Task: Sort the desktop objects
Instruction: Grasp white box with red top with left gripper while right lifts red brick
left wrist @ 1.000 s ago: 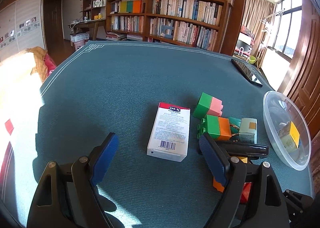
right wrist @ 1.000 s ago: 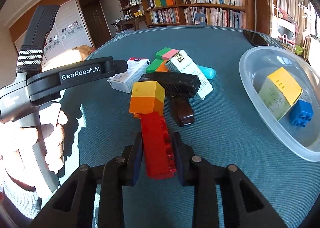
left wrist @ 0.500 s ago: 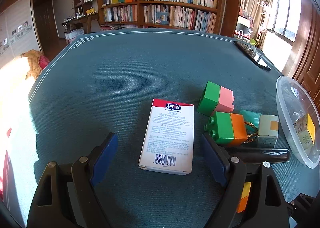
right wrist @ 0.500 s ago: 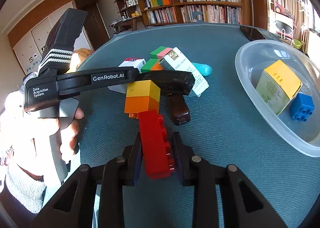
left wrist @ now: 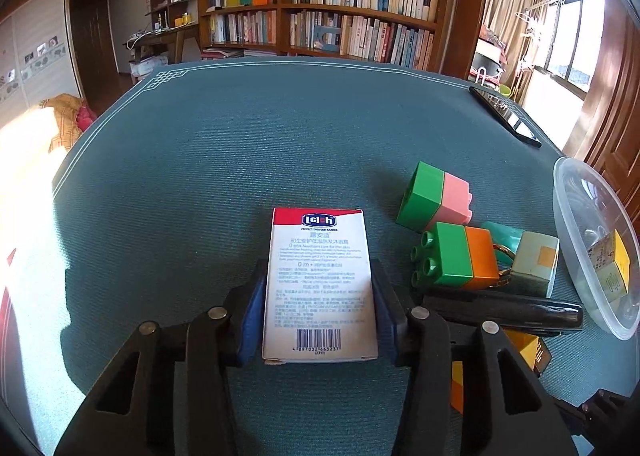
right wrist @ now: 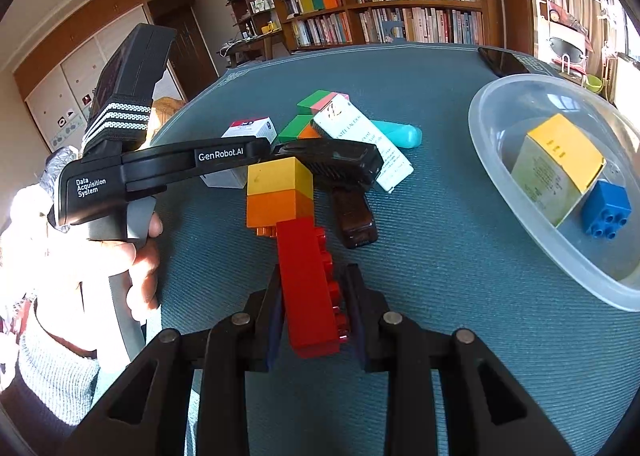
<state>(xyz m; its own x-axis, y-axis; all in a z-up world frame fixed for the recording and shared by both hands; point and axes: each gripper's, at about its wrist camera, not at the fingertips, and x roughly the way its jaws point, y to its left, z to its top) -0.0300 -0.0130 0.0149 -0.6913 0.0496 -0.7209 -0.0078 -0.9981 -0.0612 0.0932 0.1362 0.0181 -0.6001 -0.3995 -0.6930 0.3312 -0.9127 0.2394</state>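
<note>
While its blue-padded jaws are closing, the left gripper [left wrist: 320, 308] brackets a white, red-topped cardboard box [left wrist: 320, 288] at lower centre. Lower centre in its own view, the right gripper [right wrist: 314, 316] clamps a red plastic brick [right wrist: 308, 288]. A clear plastic bowl [right wrist: 496, 159] sits at right.

Left gripper [left wrist: 320, 312] jaws closing; right gripper [right wrist: 314, 320] clamped.
</note>
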